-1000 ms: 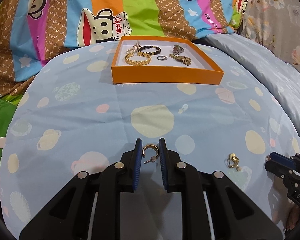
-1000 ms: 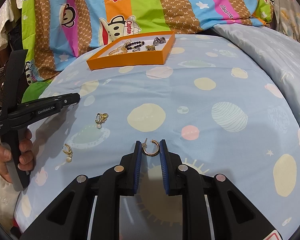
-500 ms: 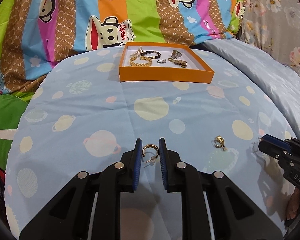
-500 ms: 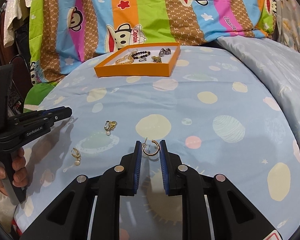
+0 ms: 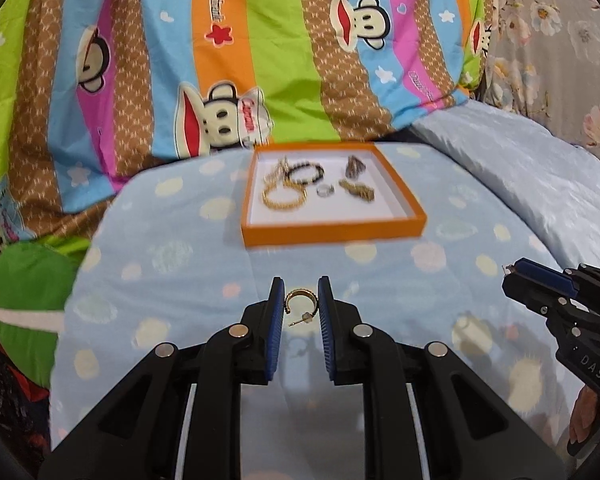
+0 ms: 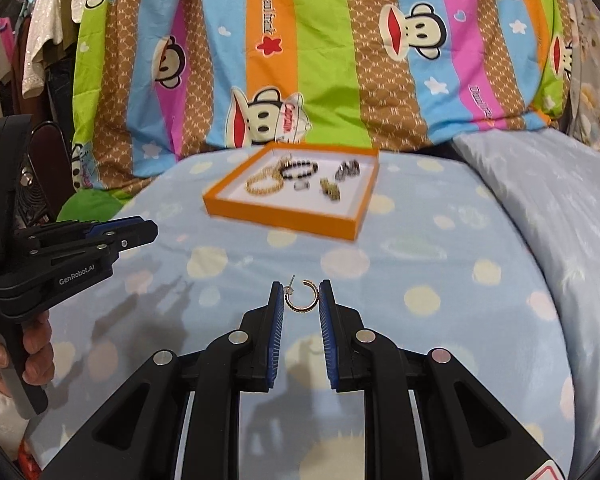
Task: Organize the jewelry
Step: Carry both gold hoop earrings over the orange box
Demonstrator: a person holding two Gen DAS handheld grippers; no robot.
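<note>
Between the blue pads of my left tool sits a gold hoop earring, pinched at a narrow gap, its post sticking out toward the camera. The tool hangs above the pale blue bedspread, with the orange tray just ahead of it.

Inside that tray, on its white floor, I can see from left to right: a gold chain bracelet with a tangle of thin gold pieces behind it, a black bead bracelet touching it, a small silver ring, then a dark gold piece and a grey metal piece behind that. Motion blur keeps me from naming those last two more closely.

My right tool is likewise closed to a narrow gap on a second gold hoop earring, post pointing up and left. It too is held over the bedspread, and the tray lies ahead and slightly left of it. Each tool shows at the edge of the other's view, and behind the tray hangs a striped cartoon-monkey blanket.
</note>
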